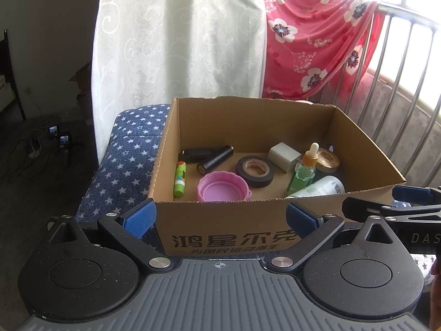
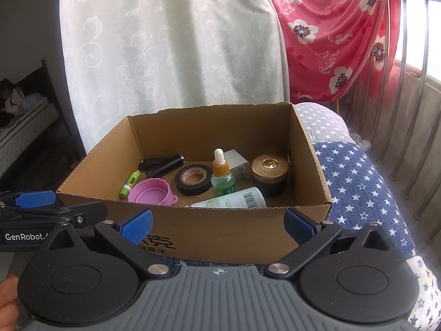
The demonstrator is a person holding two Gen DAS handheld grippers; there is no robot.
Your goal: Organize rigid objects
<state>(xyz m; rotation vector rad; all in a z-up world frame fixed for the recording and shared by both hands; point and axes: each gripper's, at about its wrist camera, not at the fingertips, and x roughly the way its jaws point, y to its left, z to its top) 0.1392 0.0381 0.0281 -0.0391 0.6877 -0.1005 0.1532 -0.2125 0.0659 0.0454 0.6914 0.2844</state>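
Both grippers, left gripper and right gripper, are held wide open and empty, low in frame before the cardboard box. Items lie inside, mid-frame; the black tape roll is best approached from above, clear of the dropper bottle. "GenRobot" is read on one gripper; Chinese print marks the box front.

Matt corrugated cardboard box; glossy black tape roll.
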